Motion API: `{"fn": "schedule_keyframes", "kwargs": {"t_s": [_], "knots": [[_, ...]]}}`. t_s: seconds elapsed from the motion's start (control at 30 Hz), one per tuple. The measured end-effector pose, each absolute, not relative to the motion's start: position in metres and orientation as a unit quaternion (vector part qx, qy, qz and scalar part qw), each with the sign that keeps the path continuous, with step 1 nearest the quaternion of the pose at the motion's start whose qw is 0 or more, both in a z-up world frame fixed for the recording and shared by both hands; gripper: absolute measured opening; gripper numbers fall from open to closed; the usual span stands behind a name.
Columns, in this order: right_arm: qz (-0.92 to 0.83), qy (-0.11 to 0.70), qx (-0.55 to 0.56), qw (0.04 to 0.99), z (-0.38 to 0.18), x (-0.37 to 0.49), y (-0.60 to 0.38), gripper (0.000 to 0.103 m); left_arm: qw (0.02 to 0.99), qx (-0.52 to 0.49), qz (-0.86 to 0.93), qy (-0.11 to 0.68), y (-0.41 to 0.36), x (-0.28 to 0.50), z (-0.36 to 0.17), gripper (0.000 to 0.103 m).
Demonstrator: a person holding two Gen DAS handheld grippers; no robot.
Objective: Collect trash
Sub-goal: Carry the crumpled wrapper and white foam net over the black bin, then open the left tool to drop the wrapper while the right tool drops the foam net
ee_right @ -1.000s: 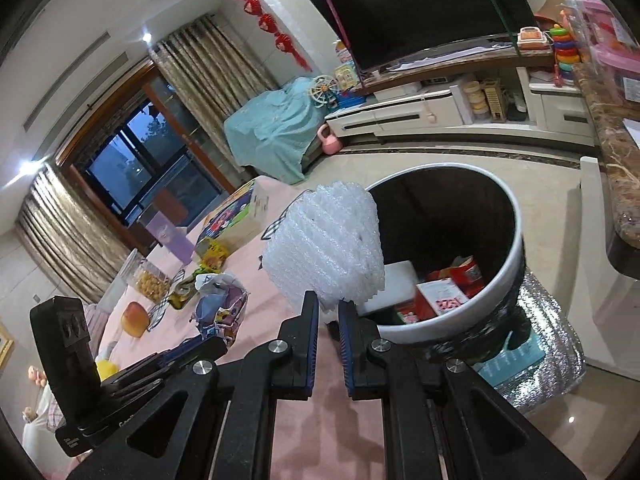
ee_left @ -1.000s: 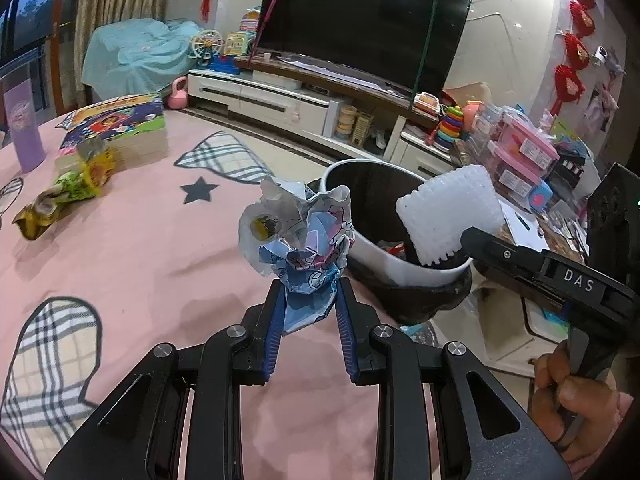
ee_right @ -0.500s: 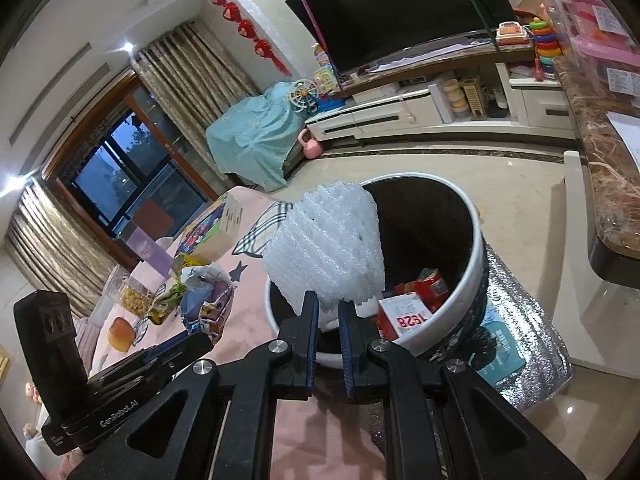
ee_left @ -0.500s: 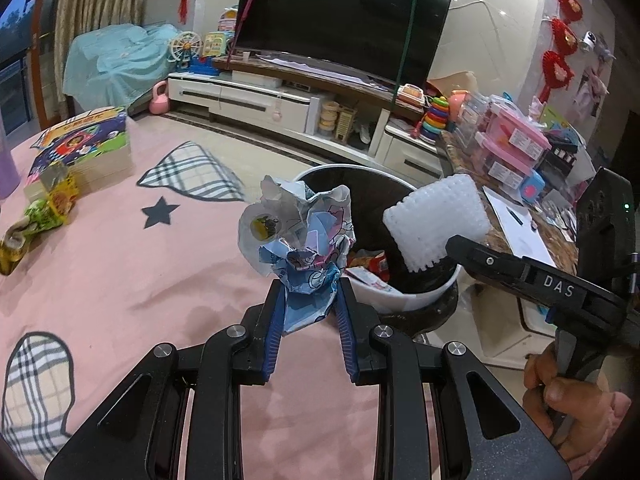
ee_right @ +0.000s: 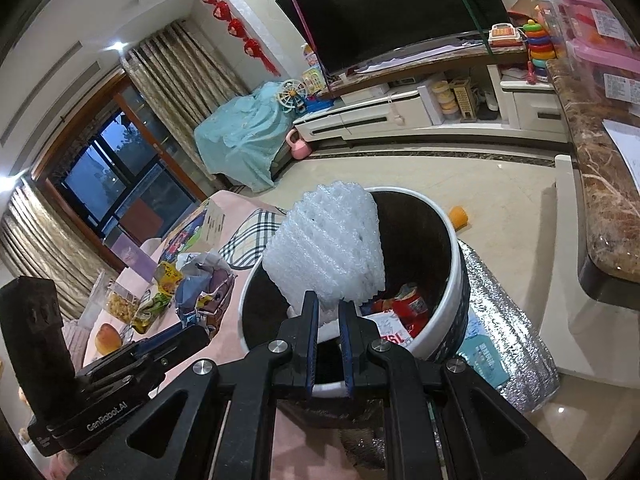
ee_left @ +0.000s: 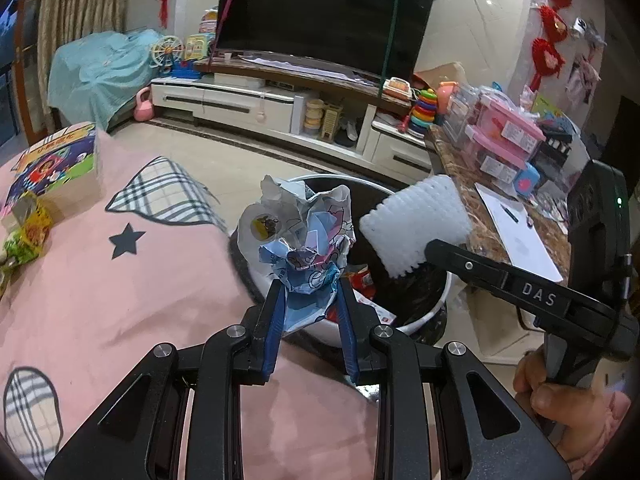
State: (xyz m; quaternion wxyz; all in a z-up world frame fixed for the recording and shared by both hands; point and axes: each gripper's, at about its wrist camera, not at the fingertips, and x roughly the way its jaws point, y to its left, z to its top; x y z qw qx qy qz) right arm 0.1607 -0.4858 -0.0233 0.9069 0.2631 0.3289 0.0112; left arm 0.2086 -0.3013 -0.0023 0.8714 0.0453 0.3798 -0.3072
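1. The left tongs (ee_left: 310,296) are clamped on a crumpled wrapper (ee_left: 298,240), blue, white and pink, which sticks up from between the blue pads.
2. The wrapper hangs over the near rim of the bin (ee_left: 424,316), at the edge of the pink counter (ee_left: 132,300).
3. The right tongs (ee_right: 328,312) are nearly closed on a piece of white foam netting (ee_right: 328,252), gripped by its lower edge.
4. The netting is held directly above the bin's (ee_right: 452,236) open mouth, upright and fanned wide.
5. In the left wrist view the netting (ee_left: 416,224) shows over the far side of the bin, with the right tongs' black arm coming in from the right and a hand (ee_left: 560,404) around its handle.
6. Inside the bin, which has a white rim and a dark liner, lie a red packet (ee_right: 412,304) and a white carton with red print (ee_right: 390,330).
7. The bin stands on the floor just beside the counter, with a silver foil bag (ee_right: 508,320) against its outer wall.
8. More litter sits on the counter: a yellow-green snack bag (ee_left: 24,236) and a colourful box (ee_left: 56,164) at the far left.
9. A dark television (ee_left: 324,12) fills the wall behind.
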Motion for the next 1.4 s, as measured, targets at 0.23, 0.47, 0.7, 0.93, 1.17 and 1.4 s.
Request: {"fn": "schedule_keyframes", "kwargs": {"t_s": [0.23, 0.47, 0.7, 0.93, 1.17, 1.4], "knots": [[0.003, 0.336, 0.258, 0.906, -0.024, 0.168, -0.491, 0.010, 0.869, 0.055, -0.307, 0.384, -0.314, 0.218, -0.006, 0.024], [-0.001, 0.347, 0.255, 0.903, -0.026, 0.177, -0.496, 0.010, 0.866, 0.066, -0.307, 0.390, -0.326, 0.224, -0.008, 0.024], [-0.007, 0.354, 0.250, 0.901, -0.027, 0.184, -0.498, 0.010, 0.862, 0.073, -0.307, 0.398, -0.331, 0.228, -0.014, 0.025], [-0.009, 0.362, 0.252, 0.897, -0.031, 0.190, -0.501, 0.012, 0.858, 0.073, -0.306, 0.405, -0.336, 0.234, -0.015, 0.027], [-0.015, 0.369, 0.252, 0.895, -0.028, 0.194, -0.501, 0.029, 0.859, 0.078, -0.301, 0.406, -0.339, 0.233, -0.015, 0.049], [-0.016, 0.360, 0.262, 0.895, -0.024, 0.189, -0.499, 0.054, 0.867, 0.058, -0.288, 0.402, -0.316, 0.229, -0.012, 0.058]]}}
